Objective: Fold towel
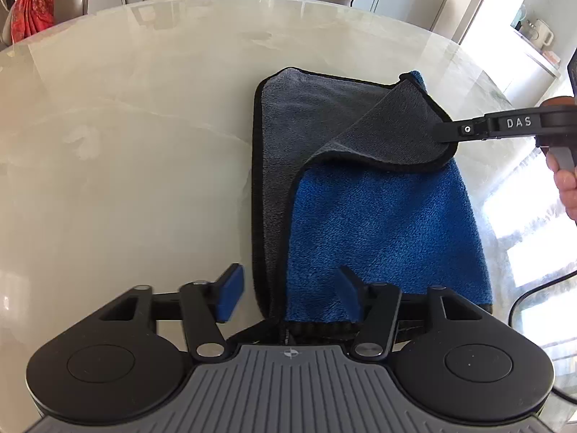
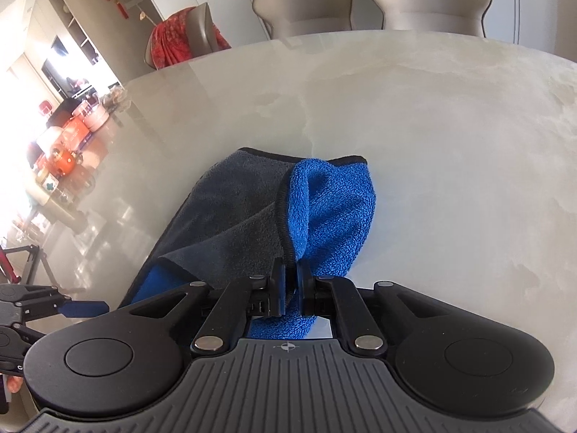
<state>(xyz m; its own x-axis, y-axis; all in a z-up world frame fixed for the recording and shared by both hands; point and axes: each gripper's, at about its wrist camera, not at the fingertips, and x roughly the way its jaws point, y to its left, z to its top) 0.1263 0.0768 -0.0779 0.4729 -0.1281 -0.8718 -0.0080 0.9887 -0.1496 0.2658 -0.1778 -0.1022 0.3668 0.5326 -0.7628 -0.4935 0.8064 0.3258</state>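
Note:
A towel [image 1: 382, 223], blue on one side and grey on the other with a black hem, lies on the pale marble table [image 1: 126, 144]. My left gripper [image 1: 288, 296] is open, its blue pads either side of the towel's near edge, just above it. My right gripper [image 1: 445, 131] comes in from the right and is shut on the towel's grey corner, lifting it over the blue face. In the right wrist view the right gripper [image 2: 291, 270] pinches the hem where the grey and blue sides of the towel [image 2: 324, 209] meet. The left gripper's blue pad [image 2: 84, 308] shows at lower left.
Beige chairs [image 2: 303, 3] stand at the table's far side; one chair [image 2: 187, 36] has a red cloth over it. A cluttered counter [image 2: 68, 140] lies to the left beyond the table edge. A black cable [image 1: 530, 299] trails at the right.

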